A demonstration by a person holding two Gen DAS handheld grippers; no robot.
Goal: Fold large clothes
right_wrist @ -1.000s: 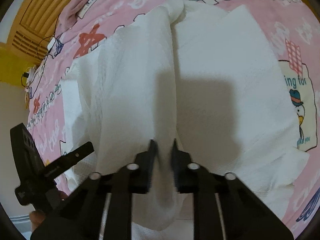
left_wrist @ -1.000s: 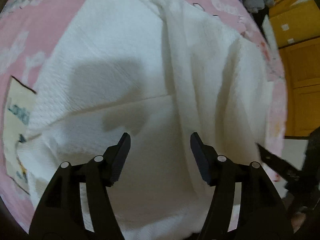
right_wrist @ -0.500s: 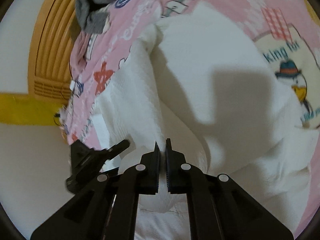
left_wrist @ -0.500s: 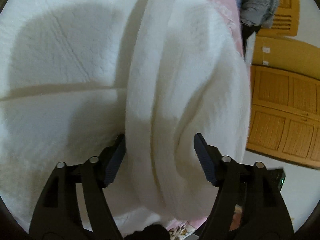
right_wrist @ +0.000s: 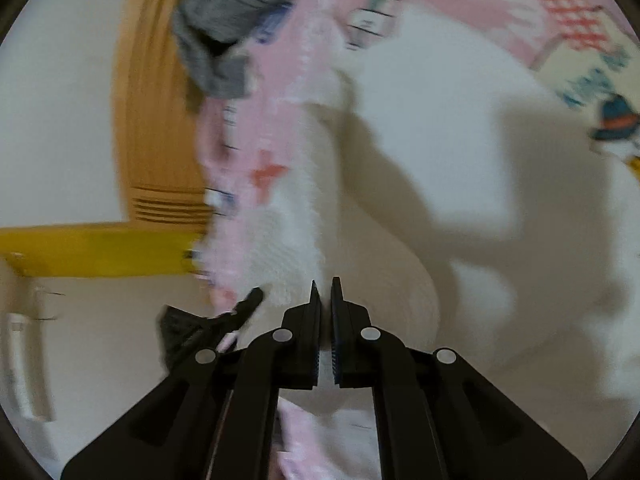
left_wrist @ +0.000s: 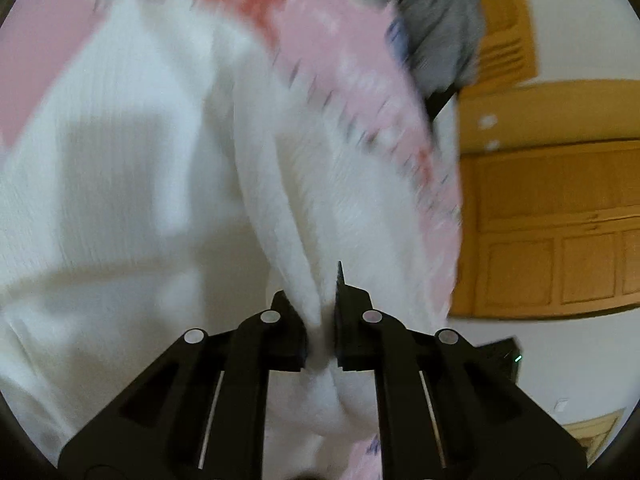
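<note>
While the left tool [left_wrist: 322, 300] pinches the white garment [left_wrist: 120, 208], the right tool [right_wrist: 325, 300] clamps it too.

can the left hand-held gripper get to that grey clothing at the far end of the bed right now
Probably not as things stand. The left hand-held gripper is shut on a fold of the white garment, and the grey clothing lies across the pink bedspread, so it would have to let go first.

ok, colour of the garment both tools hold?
White garment, textured weave; clearest in the right wrist view.
</note>
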